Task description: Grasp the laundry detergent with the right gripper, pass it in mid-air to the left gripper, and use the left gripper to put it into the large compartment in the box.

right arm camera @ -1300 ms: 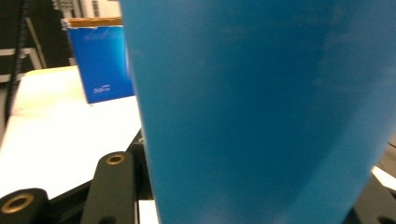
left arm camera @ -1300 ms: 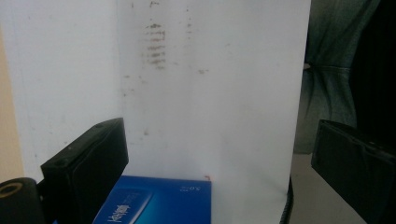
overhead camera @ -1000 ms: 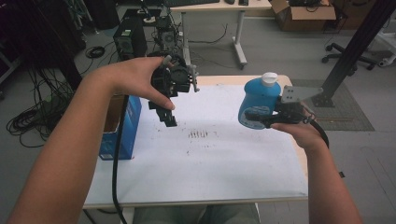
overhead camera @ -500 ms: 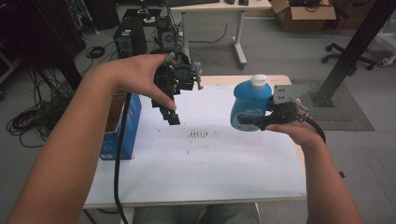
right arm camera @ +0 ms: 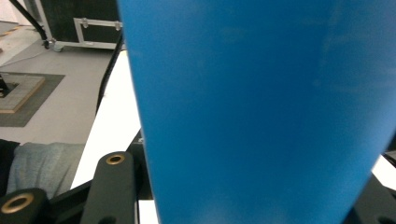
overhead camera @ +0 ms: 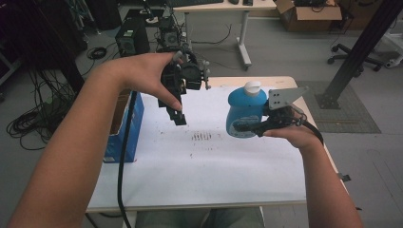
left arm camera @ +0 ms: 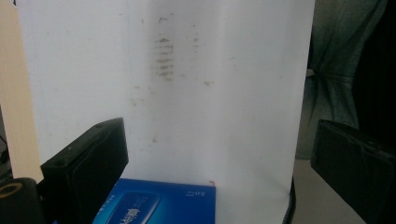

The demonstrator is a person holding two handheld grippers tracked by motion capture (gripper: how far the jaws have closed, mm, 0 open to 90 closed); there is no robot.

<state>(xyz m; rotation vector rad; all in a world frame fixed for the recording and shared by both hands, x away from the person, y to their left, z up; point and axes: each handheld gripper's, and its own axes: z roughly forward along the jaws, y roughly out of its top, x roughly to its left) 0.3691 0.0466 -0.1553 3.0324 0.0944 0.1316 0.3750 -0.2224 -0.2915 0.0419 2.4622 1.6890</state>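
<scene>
The right gripper point(overhead camera: 252, 127) pinches a blue plastic detergent bottle with a white cap point(overhead camera: 244, 108), holding it upright above the right side of the white paper-covered table point(overhead camera: 214, 171) — the bottle appears clear of the surface, though that is hard to judge. The left gripper point(overhead camera: 178, 116) hangs over the table's left part, jaws spread and empty, pointing down. A blue cardboard box point(overhead camera: 124, 128) stands at the table's left edge.

Blue bottle point(overhead camera: 244, 113) in right claw point(overhead camera: 256, 127) above table point(overhead camera: 199, 175)
</scene>
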